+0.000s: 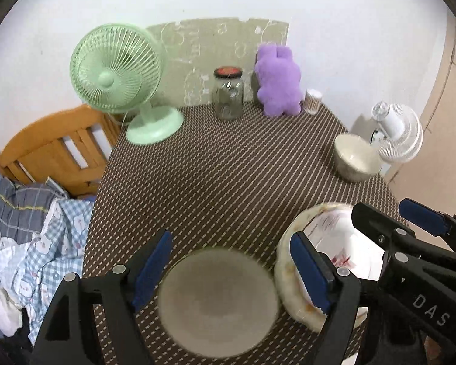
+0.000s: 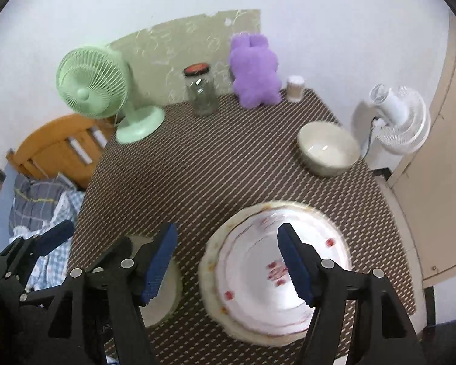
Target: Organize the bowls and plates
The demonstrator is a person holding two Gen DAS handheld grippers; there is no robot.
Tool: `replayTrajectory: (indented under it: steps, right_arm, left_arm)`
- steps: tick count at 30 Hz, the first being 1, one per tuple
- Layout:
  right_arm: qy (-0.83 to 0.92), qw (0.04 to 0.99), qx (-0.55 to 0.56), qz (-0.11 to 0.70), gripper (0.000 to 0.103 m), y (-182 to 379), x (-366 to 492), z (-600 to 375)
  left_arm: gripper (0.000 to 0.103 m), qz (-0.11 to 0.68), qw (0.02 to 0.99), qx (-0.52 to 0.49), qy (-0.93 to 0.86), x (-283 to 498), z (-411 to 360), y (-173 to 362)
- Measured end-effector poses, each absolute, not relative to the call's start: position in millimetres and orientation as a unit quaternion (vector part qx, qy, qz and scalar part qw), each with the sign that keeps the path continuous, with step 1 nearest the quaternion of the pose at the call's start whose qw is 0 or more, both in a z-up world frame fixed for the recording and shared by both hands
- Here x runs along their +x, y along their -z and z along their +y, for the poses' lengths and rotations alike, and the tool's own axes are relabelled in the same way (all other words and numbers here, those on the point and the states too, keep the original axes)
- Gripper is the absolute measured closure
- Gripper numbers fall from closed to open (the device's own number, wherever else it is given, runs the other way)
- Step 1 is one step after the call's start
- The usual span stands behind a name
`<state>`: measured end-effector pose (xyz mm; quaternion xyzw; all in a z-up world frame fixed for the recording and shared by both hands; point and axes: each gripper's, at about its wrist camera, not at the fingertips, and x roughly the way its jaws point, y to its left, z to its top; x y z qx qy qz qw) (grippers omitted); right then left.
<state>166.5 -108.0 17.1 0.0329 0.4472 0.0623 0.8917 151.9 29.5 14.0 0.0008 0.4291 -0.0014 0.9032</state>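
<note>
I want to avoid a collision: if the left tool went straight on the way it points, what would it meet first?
Probably the plain grey plate: it lies directly between the open left tool's fingers, on the striped mat. Depth is unclear, so it may only skim the plate.

There are two plates: one plain grey plate [image 1: 217, 302] low in the middle of the left wrist view, and one cream plate [image 2: 215, 276] at the lower middle of the right wrist view, on which lies one white bowl with red marks [image 2: 252, 273]. A second bowl, the beige bowl [image 2: 328, 148], stands alone at the right of that view, so the bowls are two. Along the top I count two fans, the green fan [image 2: 91, 82] at upper left and the white fan [image 2: 401, 118] at right, then one glass jar [image 2: 201, 91], one purple plush toy [image 2: 255, 71] and one small round container [image 2: 295, 88].
</note>
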Motion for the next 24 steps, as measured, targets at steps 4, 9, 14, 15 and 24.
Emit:
replayTrajectory:
  steps: [4,9,14,15,24]
  right_arm:
    - [-0.068,0.898,0.025,0.433,0.031,-25.5,179.7,-130.1]
    - [-0.072,0.898,0.024,0.433,0.031,-29.0,204.6,-161.4]
    - [-0.074,0.897,0.016,0.436,0.031,-27.4,233.2,-187.2]
    - [-0.075,0.897,0.013,0.436,0.031,-27.4,238.5,-191.6]
    - [-0.071,0.892,0.007,0.446,0.031,-11.7,287.7,-234.5]
  left_arm:
    - [0.021,0.439,0.898,-0.016,-0.006,167.5,9.0,-17.2]
    - [0.021,0.430,0.903,-0.015,-0.016,191.3,-19.6,-18.8]
    - [0.021,0.427,0.904,-0.015,-0.019,216.0,-47.2,-16.7]
    - [0.021,0.426,0.904,-0.014,-0.018,218.8,-50.1,-15.6]
    - [0.024,0.431,0.902,-0.006,-0.027,264.6,-92.8,-2.7]
